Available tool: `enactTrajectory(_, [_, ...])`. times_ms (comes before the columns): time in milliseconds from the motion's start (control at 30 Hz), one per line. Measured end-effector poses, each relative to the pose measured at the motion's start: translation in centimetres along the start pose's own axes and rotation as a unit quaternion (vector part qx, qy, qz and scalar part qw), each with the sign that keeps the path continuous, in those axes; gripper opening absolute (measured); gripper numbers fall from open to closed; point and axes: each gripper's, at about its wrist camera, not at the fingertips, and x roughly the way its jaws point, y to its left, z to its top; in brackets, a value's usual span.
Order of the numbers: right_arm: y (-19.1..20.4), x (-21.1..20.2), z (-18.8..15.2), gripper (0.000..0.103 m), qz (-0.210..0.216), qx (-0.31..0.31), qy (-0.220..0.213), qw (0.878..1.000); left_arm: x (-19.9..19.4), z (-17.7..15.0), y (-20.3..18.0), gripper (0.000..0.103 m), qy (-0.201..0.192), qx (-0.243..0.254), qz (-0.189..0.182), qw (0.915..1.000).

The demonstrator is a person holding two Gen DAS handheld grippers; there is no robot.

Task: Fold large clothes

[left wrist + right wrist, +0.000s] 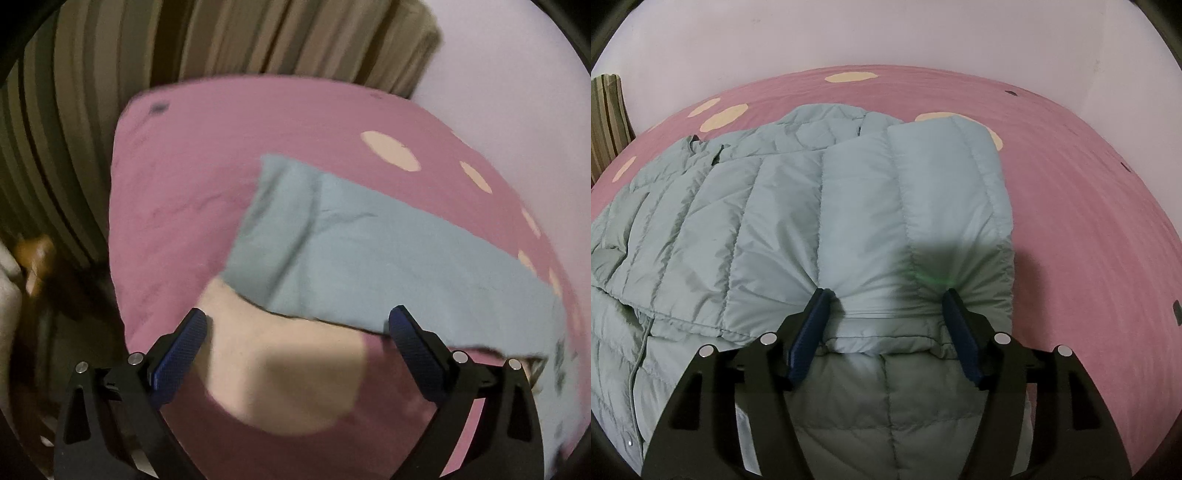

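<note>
A pale blue-green quilted puffer jacket (812, 206) lies spread on a pink bedsheet (1089, 184) with cream dots. One sleeve is folded across its body, with the cuff end nearest me. My right gripper (885, 299) stands over that cuff. The jaws are apart, the tips dent the padding on either side, and the fabric bulges loosely between them. In the blurred left wrist view the jacket (369, 251) runs from centre to right. My left gripper (297, 325) is open wide above the sheet (184, 166) just short of the jacket's near edge, with nothing between its fingers.
A striped olive curtain (92, 110) hangs behind the bed's far left corner, and its edge (605, 110) shows in the right wrist view. A pale wall (517, 74) borders the bed. A wooden piece (35, 266) sits off the bed at the left.
</note>
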Motion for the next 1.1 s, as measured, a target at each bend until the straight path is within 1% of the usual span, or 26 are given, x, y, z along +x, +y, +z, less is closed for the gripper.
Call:
enactTrajectory(33, [0.0, 0.0, 0.0, 0.065, -0.001, 0.0, 0.0, 1.0, 0.3, 0.3, 0.6, 0.098, 0.004, -0.016, -0.015, 0.9998])
enactTrajectory(67, [0.0, 0.0, 0.0, 0.065, -0.001, 0.0, 0.0, 1.0, 0.3, 0.5, 0.8, 0.098, 0.001, -0.019, -0.019, 0.9996])
enactTrajectory(200, [-0.2, 0.1, 0.1, 0.066, 0.0, -0.001, 0.0, 1.0, 0.8, 1.4, -0.1, 0.097, -0.01, 0.005, -0.008, 0.9999])
enactTrajectory(267, [-0.2, 0.2, 0.1, 0.066, 0.001, -0.001, 0.0, 1.0, 1.5, 1.9, -0.3, 0.083, -0.012, 0.01, 0.007, 0.9999])
enactTrajectory(300, [-0.2, 0.2, 0.1, 0.067, 0.001, -0.001, 0.0, 1.0, 1.6, 2.1, -0.6, 0.076, -0.021, 0.015, 0.026, 0.9993])
enactTrajectory(367, [-0.3, 0.2, 0.1, 0.067, 0.001, -0.001, 0.0, 1.0, 1.8, 2.6, -0.5, 0.074, -0.023, 0.018, 0.031, 0.9991])
enactTrajectory(400, [-0.3, 0.2, 0.1, 0.067, 0.0, -0.002, 0.0, 1.0, 1.9, 2.7, -0.5, 0.067, -0.024, 0.018, 0.035, 0.999])
enactTrajectory(433, [-0.3, 0.3, 0.1, 0.067, 0.0, -0.002, 0.0, 1.0, 1.8, 2.8, -0.6, 0.057, -0.025, 0.02, 0.039, 0.9987])
enactTrajectory(467, [-0.4, 0.3, 0.2, 0.068, 0.0, -0.002, 0.0, 1.0, 1.9, 3.0, -0.7, 0.051, -0.025, 0.024, 0.044, 0.9984])
enactTrajectory(500, [-0.4, 0.3, 0.2, 0.068, 0.0, -0.002, 0.0, 1.0, 1.8, 3.1, -0.9, 0.036, -0.028, 0.034, 0.045, 0.998])
enactTrajectory(533, [-0.4, 0.3, 0.2, 0.068, 0.0, -0.002, 0.0, 1.0, 1.7, 3.2, -1.1, 0.016, -0.028, 0.042, 0.026, 0.9984])
enactTrajectory(567, [-0.4, 0.3, 0.2, 0.068, 0.001, -0.002, 0.0, 1.0, 1.7, 3.3, -1.1, 0.012, -0.023, 0.042, 0.011, 0.9988])
enactTrajectory(633, [-0.4, 0.3, 0.1, 0.068, 0.001, -0.002, 0.0, 1.0, 1.6, 3.5, -1.6, 0.009, -0.025, 0.047, 0.017, 0.9984])
enactTrajectory(733, [-0.4, 0.4, 0.2, 0.068, 0.002, -0.002, 0.0, 1.0, 0.8, 3.5, -3.2, 0.008, -0.037, 0.065, 0.018, 0.9971])
enactTrajectory(867, [-0.5, 0.4, 0.1, 0.068, 0.002, -0.002, 0.0, 1.0, -0.9, 3.4, -6.6, 0.008, -0.054, 0.094, 0.007, 0.9941])
enactTrajectory(1000, [-0.5, 0.3, 0.1, 0.068, 0.003, -0.001, -0.001, 1.0, -2.7, 2.1, -12.0, 0.007, -0.071, 0.147, -0.012, 0.9866])
enactTrajectory(1100, [-0.5, 0.3, 0.1, 0.068, 0.003, -0.001, 0.0, 1.0, -3.9, 0.5, -16.9, 0.007, -0.074, 0.186, -0.044, 0.9787])
